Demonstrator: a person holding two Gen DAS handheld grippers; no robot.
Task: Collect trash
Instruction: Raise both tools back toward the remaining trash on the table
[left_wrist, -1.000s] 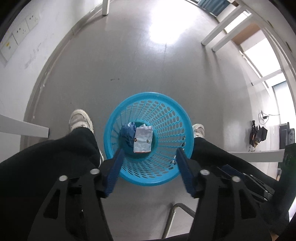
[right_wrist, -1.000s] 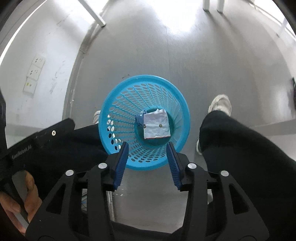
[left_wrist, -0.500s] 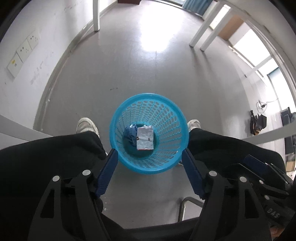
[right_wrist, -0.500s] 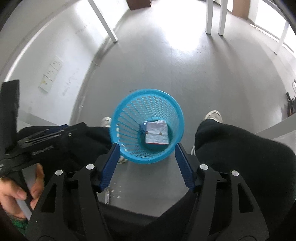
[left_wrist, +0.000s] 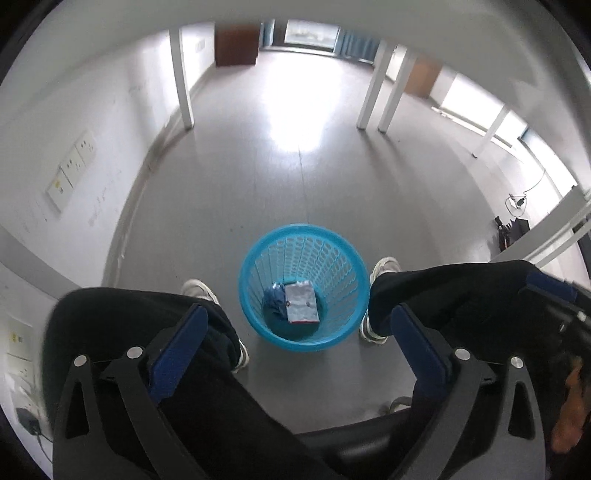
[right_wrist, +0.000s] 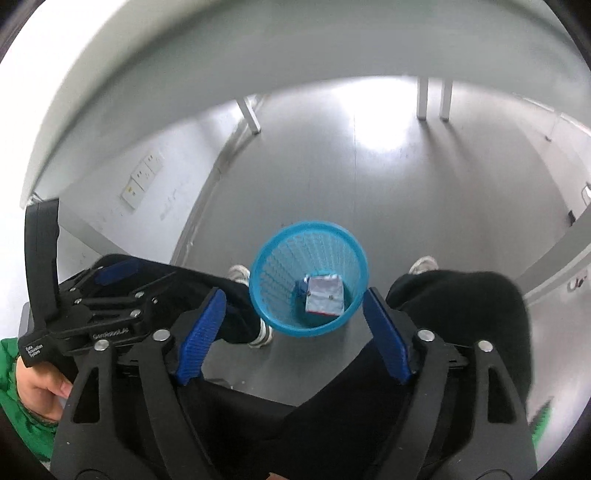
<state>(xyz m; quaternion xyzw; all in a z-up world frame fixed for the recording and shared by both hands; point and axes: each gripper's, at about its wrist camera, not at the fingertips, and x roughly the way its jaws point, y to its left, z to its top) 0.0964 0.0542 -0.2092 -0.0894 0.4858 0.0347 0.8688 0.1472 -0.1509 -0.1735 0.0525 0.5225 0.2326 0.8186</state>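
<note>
Grey floor w/ blue basket (left_wrist: 304, 286) between my knees; 2 wrappers (left_wrist: 302, 306) lie inside. Both rigs pulled up vs 1 s ago, left gripper (left_wrist: 299, 347) & right gripper (right_wrist: 293, 330) wide open, empty. I judge drop done.

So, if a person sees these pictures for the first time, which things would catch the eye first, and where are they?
The bright blue basket stands on the grey floor between the seated person's feet, with a silver wrapper and a crumpled dark blue wrapper side by side at its bottom. Above it, the left gripper and the right gripper are both wide open and hold nothing.
</note>
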